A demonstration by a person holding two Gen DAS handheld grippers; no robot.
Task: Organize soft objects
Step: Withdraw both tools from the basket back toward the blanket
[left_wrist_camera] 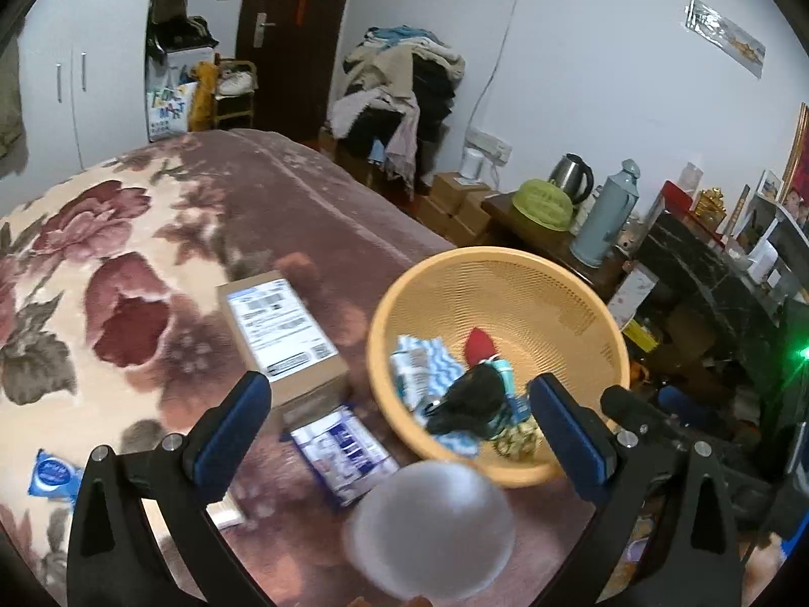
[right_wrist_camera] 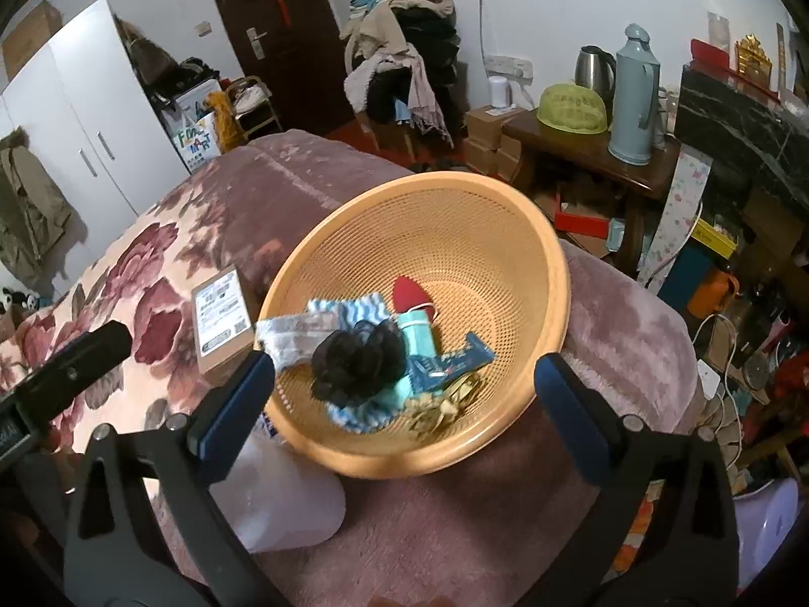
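You had both tools wide open, with nothing held in either one. Your left gripper hung over the near part of the bed, and your right gripper hung right in front of the yellow basket.

The basket sat on the far right side of the bed, and it already had soft things in it. There was a black fluffy puff in the middle, a blue and white wavy cloth under it, a red piece farther back, a teal piece beside that, and something gold at the near rim (I could not tell what it was).

So a good part of the job looked done. Some things were still out on the bed, though. A pale, round, see-through thing lay near you, just beside the basket. A blue and white packet lay to its left, and a small blue packet lay far off to the left.

The cardboard box looked hard, so it probably was not one to move.
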